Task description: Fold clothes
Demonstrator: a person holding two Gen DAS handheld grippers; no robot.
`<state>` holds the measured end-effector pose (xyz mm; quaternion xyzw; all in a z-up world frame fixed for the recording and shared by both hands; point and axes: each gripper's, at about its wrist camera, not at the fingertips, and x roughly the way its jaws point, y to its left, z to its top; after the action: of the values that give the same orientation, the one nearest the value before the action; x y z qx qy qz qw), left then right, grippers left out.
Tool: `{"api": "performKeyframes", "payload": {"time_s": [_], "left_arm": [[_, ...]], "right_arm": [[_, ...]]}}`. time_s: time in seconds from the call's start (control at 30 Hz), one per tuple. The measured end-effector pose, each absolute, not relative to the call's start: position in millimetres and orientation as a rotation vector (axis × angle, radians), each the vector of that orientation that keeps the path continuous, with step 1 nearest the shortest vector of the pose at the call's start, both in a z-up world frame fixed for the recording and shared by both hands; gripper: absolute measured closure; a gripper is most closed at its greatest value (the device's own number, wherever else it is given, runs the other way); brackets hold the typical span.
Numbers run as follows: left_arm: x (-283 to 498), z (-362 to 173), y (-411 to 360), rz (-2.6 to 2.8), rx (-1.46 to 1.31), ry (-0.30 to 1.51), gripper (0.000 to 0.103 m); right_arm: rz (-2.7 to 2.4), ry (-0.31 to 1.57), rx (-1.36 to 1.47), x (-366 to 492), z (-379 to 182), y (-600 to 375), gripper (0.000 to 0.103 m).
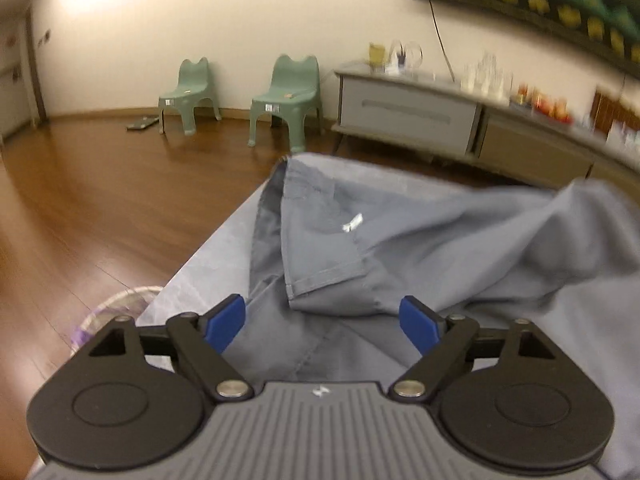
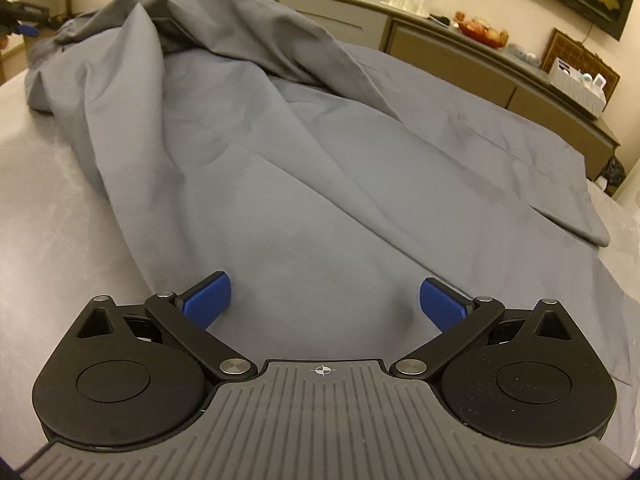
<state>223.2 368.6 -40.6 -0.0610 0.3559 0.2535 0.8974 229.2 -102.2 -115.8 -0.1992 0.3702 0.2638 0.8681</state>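
Grey garment, one; green chairs, two.

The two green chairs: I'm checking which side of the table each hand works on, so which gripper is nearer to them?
Left. The left gripper faces the green chairs across the floor; the right gripper sits behind the grey garment, farther away.

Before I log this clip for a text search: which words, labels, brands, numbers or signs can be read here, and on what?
No readable words or numbers in either view.
Small white tag on the grey garment: blurred, unreadable.
Stickers on the two green chairs: too small to read.
Emblem on the left claw body: a mark, no letters.
Crosshair sign on the right claw body: a symbol only.
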Motion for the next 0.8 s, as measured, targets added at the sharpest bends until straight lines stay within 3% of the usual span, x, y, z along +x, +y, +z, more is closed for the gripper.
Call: {"api": "performKeyframes", "payload": {"time_s": [0.1,0.13,0.2,0.33,0.47,0.5,0.53,0.57,0.6,0.63,0.73,0.8], "left_arm": [[238,-37,377,0.448,-0.082,0.715,0.100],[244,-32,376,0.420,-0.081,0.700,0.103],[260,-13,374,0.384,-0.057,0.640,0.103],[289,46,423,0.427,-0.371,0.427,0.103],[316,62,466,0.560,-0.568,0.436,0.101],[313,57,456,0.535,-0.540,0.477,0.093],[306,52,442,0.505,-0.507,0.507,0.073],[293,45,426,0.478,-0.476,0.533,0.062],[276,36,408,0.454,-0.446,0.554,0.046],[259,28,391,0.430,-0.417,0.575,0.038],[208,3,366,0.465,-0.431,0.636,0.034],[171,-9,379,0.581,-0.589,0.594,0.032]], "right_arm": [[0.553,0.778,-0.403,230,-116,-103,0.001],[0.555,0.780,-0.398,230,-116,-104,0.001],[0.562,0.783,-0.388,232,-117,-104,0.001],[0.584,0.791,-0.363,236,-120,-107,0.001],[0.600,0.831,-0.305,244,-122,-113,0.001],[0.596,0.832,-0.314,244,-121,-111,0.001],[0.588,0.829,-0.332,243,-120,-108,0.002],[0.568,0.801,-0.363,239,-116,-105,0.004],[0.539,0.744,-0.393,233,-110,-101,0.012],[0.520,0.687,-0.411,227,-103,-98,0.015],[0.569,0.505,-0.393,198,-78,-85,0.012],[0.628,0.434,-0.402,180,-63,-59,0.011]]}}
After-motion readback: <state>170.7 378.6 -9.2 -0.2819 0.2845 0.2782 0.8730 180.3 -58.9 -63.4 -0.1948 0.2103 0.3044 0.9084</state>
